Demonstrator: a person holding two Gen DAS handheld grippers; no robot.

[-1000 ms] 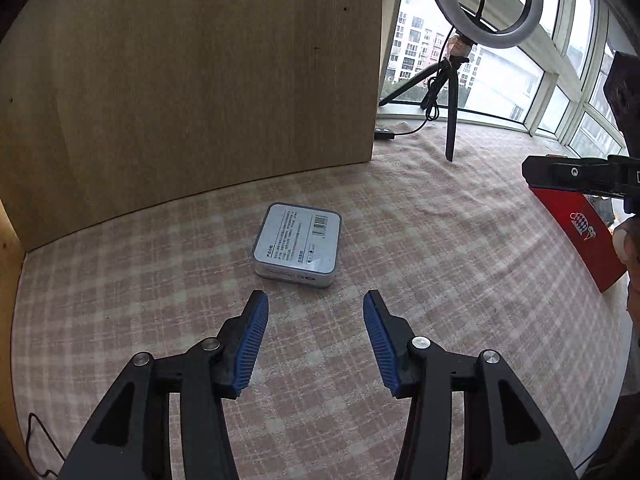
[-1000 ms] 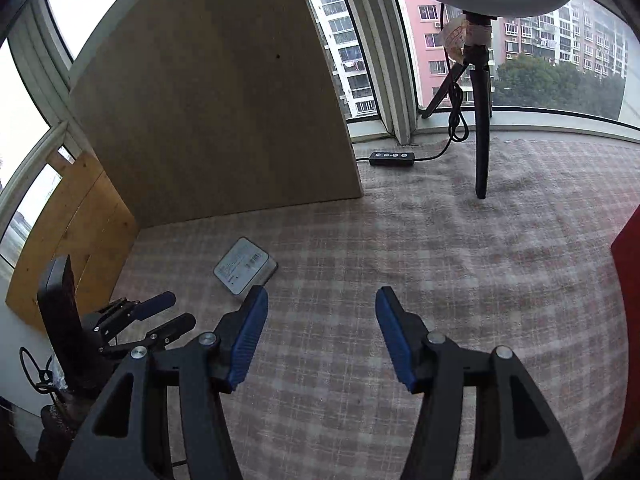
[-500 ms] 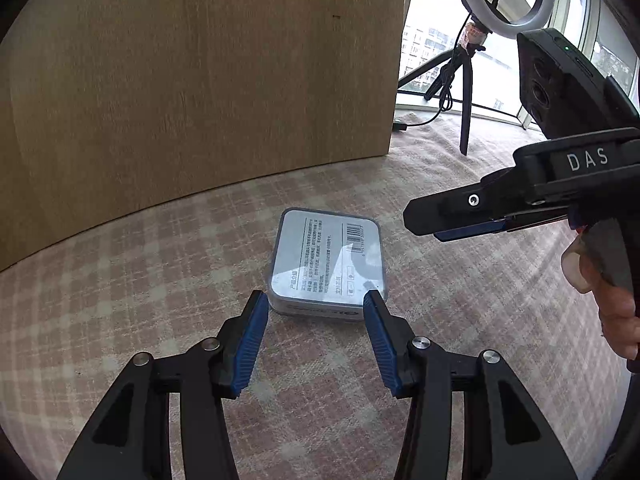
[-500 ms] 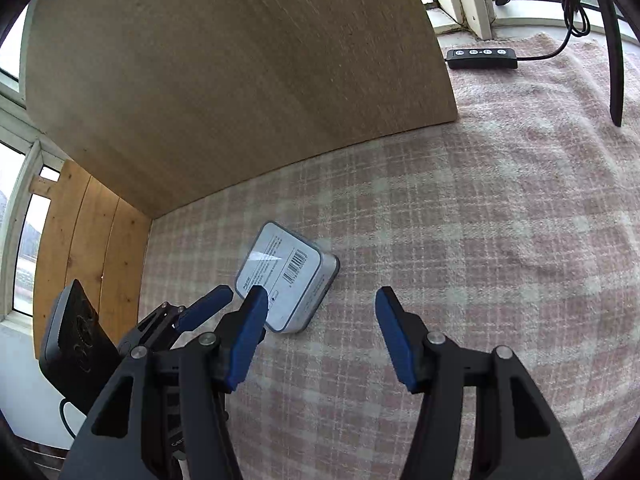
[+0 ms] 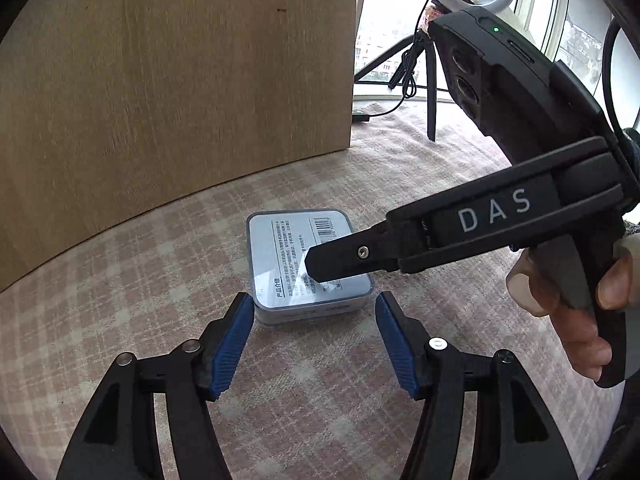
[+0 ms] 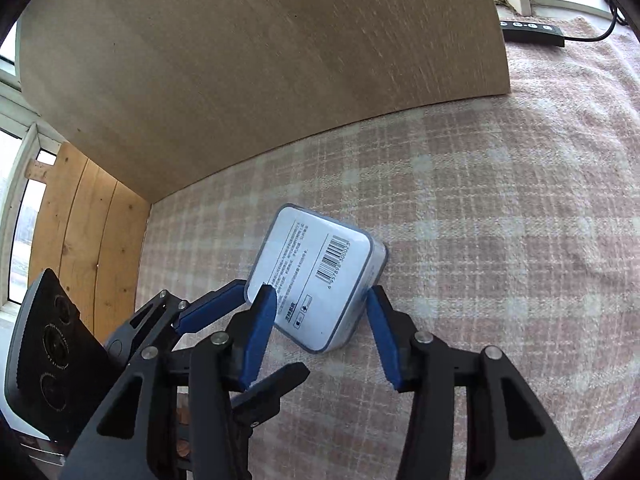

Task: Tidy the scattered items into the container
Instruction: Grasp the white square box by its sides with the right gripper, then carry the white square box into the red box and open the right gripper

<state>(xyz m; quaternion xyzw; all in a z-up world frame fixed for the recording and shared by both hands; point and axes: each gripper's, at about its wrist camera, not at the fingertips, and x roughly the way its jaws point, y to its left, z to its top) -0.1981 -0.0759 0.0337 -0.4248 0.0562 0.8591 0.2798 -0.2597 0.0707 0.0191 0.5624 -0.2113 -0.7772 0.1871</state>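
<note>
A flat square box [image 5: 296,256] with a clear case and a barcode label lies on the pink plaid cloth [image 5: 120,280]. My left gripper [image 5: 314,300] sits just in front of it. Its blue pads flank the box's near edge without touching, and its jaws are opening. My right gripper [image 6: 316,294] comes in from the right with its jaws closing. The box [image 6: 320,272] has its near corner between the blue fingertips, and I see no firm press. In the left wrist view, one black right finger [image 5: 340,256] crosses over the box's top.
A tall wooden board [image 5: 180,80] stands upright just behind the box, and a plank panel [image 6: 80,232] stands to its left. A ring light tripod [image 5: 430,80] and a black cable controller [image 6: 532,32] are by the window. A person's hand [image 5: 568,308] holds the right gripper's handle.
Both grippers have come down to the box, and the right one has swung in a long way from the right. The left jaws have widened and the right jaws have narrowed.
</note>
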